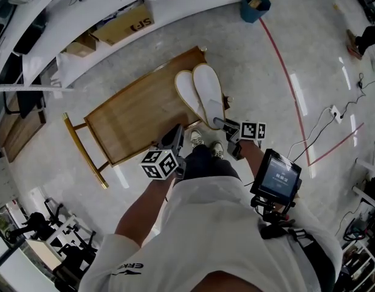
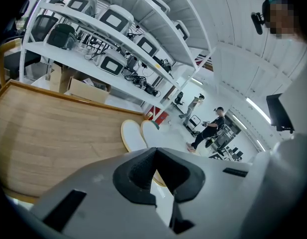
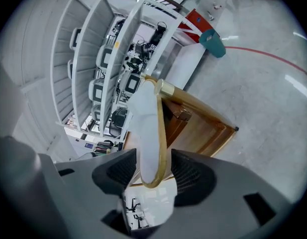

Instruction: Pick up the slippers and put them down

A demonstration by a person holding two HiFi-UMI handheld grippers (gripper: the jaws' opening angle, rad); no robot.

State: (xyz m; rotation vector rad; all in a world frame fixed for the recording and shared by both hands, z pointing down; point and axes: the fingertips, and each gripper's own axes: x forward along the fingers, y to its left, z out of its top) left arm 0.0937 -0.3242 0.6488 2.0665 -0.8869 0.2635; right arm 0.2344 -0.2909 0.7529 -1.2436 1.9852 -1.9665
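Two white slippers with tan rims lie side by side, soles up, at the right end of the wooden table [image 1: 132, 117]: the left slipper [image 1: 187, 93] and the right slipper [image 1: 209, 93]. My right gripper [image 1: 222, 124] is at the heel of the right slipper. In the right gripper view that slipper [image 3: 148, 128] stands edge-on between the jaws of the right gripper [image 3: 152, 171], with a gap on each side, so the gripper is open. My left gripper [image 1: 176, 134] hovers over the table's near edge, shut and empty [image 2: 154, 156], short of the slippers [image 2: 133, 136].
White shelving with monitors runs behind the table, with cardboard boxes [image 1: 123, 24] under it. A teal bin [image 1: 254, 6] stands on the floor beyond the table, by a red floor line. Cables trail at the right. A person [image 2: 210, 128] crouches in the distance. My own shoes show beneath the table edge.
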